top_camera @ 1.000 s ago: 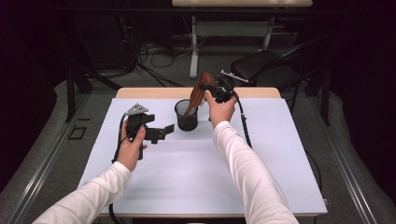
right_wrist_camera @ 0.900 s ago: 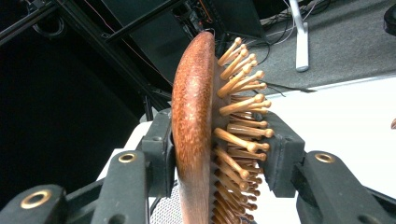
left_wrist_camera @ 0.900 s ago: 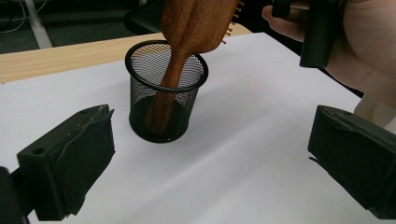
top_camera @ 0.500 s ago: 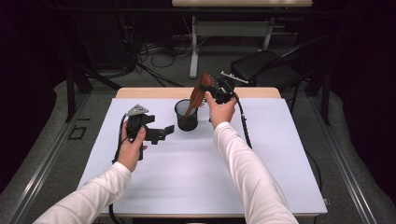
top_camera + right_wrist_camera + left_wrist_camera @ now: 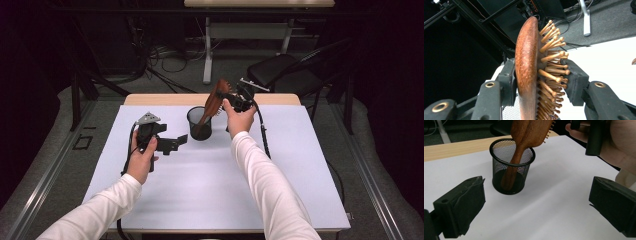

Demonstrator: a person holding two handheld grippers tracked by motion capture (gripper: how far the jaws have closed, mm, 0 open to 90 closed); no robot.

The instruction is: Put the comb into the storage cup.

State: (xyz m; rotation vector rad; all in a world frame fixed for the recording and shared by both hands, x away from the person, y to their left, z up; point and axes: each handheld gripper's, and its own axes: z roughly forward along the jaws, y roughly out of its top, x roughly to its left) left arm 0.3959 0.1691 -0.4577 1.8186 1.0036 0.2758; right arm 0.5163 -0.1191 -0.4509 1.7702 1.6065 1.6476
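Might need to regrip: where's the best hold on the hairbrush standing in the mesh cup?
Take the hairbrush by its head, above the mesh cup: the handle is down inside and out of reach. Come from the side, one jaw on the smooth wooden back, one on the pins. The right gripper holds it this way. The brush leans on the rim, so lift along its tilt.

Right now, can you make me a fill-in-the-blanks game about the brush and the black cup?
1. The handle of the wooden hairbrush stands inside the black mesh ____.
2. The right tool grips the brush by its ____, one pad on the smooth back, one against the pins.
3. The left tool holds ____, its jaws wide apart.
4. The cup stands on a table covered in ____.

Missing words: cup; head; nothing; white
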